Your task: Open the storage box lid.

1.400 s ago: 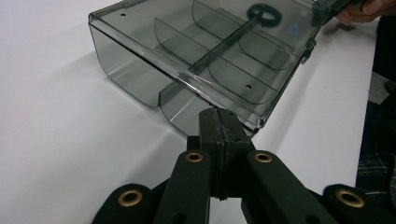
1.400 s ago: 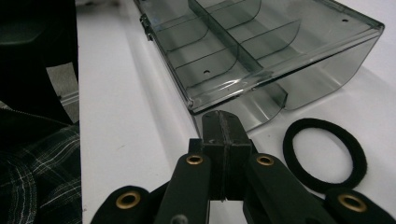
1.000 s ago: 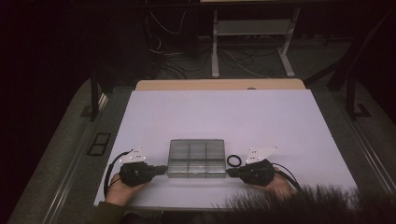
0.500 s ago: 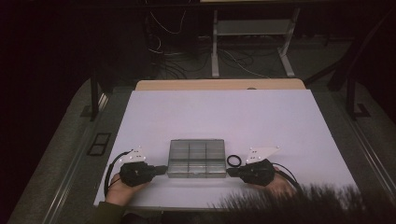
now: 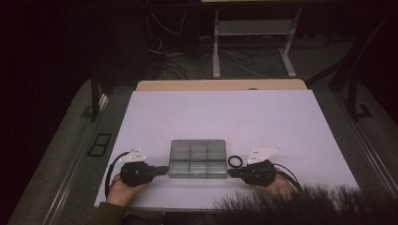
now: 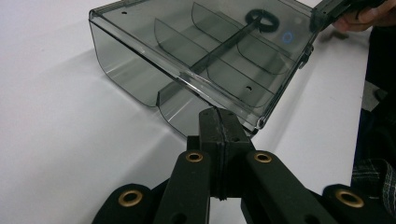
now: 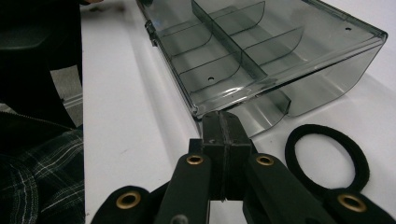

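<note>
Compartment box (image 5: 198,159) between closed tongs (image 5: 164,170)

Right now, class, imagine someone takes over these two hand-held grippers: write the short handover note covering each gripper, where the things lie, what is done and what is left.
Left hand-held gripper: jaws shut, empty, tips at the left end of the clear compartment box.
Right hand-held gripper: jaws shut, empty, tips at the box's right end, beside the black hair tie.
Things: the box sits on the white table between the grippers. Its compartments look empty. The hair tie lies flat on the table just right of the box, outside it.
Done: nothing placed or gripped.
Left: probably pick up the hair tie and put it in a compartment. I cannot tell whether a lid covers the box.
</note>
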